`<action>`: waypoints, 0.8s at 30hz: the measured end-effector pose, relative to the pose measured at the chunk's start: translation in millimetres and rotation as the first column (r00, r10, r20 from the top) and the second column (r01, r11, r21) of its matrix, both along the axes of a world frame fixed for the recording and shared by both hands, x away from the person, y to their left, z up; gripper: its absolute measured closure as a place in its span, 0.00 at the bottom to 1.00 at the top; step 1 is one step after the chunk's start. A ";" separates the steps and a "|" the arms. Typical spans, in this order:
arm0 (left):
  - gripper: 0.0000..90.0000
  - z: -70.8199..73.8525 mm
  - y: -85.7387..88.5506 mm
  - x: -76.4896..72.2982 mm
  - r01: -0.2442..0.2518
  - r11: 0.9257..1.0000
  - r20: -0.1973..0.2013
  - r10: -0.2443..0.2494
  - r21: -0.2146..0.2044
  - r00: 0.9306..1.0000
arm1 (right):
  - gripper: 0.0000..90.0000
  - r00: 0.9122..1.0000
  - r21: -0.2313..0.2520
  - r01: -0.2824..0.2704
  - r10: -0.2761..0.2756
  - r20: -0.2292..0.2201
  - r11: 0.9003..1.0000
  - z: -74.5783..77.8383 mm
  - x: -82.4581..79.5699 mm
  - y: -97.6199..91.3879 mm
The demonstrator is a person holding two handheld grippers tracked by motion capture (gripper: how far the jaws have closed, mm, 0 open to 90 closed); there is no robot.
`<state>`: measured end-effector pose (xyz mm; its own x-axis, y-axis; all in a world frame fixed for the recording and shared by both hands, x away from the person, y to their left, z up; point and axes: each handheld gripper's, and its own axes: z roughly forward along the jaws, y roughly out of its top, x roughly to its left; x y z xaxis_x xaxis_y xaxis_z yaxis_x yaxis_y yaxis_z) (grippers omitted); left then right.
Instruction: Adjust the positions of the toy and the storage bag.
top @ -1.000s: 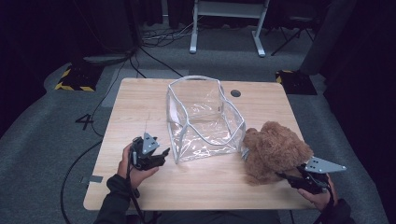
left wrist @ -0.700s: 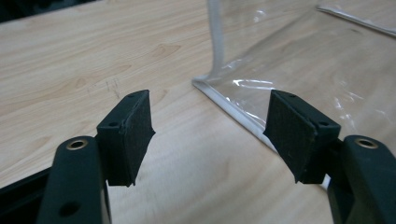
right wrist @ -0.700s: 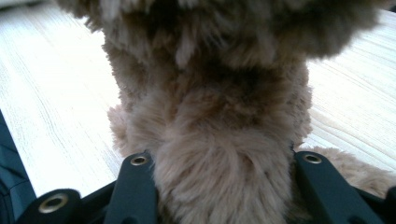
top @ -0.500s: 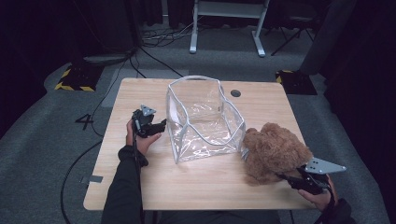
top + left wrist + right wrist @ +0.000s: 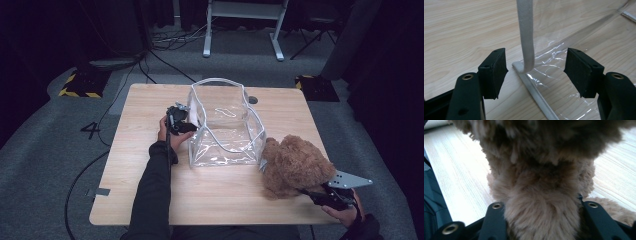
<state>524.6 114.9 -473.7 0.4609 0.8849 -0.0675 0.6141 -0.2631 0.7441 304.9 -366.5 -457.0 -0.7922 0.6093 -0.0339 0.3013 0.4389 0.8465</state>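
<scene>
- My left claw (image 5: 535, 75) gapes around the clear bag's (image 5: 225, 125) white corner edge, pads off it
- My right claw (image 5: 320, 196) grips the teddy bear (image 5: 292, 167) by the desk's (image 5: 150, 200) near-right edge

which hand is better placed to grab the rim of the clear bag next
Left. The left tool stands open around the white rim of the clear bag, pads not touching it. The right tool is shut on the teddy bear.

high: above, fwd-down, far | gripper views: close, along jaws | shared: table (image 5: 150, 200)
</scene>
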 end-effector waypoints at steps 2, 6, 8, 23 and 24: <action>0.38 0.3 -8.3 1.3 0.014 1.000 0.002 -0.014 0.010 1.000 | 0.63 1.000 -0.007 -0.002 0.002 0.003 1.000 0.7 -0.7 0.1; 0.40 1.8 -19.9 2.2 0.021 1.000 0.004 -0.021 0.020 1.000 | 0.57 1.000 -0.005 0.008 -0.008 -0.004 1.000 2.1 -0.2 0.7; 0.41 2.8 -22.7 2.3 0.029 0.999 0.002 -0.029 0.022 1.000 | 0.53 1.000 -0.007 0.008 -0.008 -0.008 1.000 3.0 0.0 1.4; 0.40 0.8 -23.1 -1.3 0.048 0.999 -0.003 -0.048 -0.008 0.999 | 0.19 0.994 0.038 0.106 -0.107 0.013 0.994 17.1 2.0 29.7; 0.40 0.6 -24.4 -1.1 0.041 0.999 -0.003 -0.041 -0.009 0.999 | 0.19 0.994 0.039 0.108 -0.108 0.009 0.993 16.4 2.9 32.0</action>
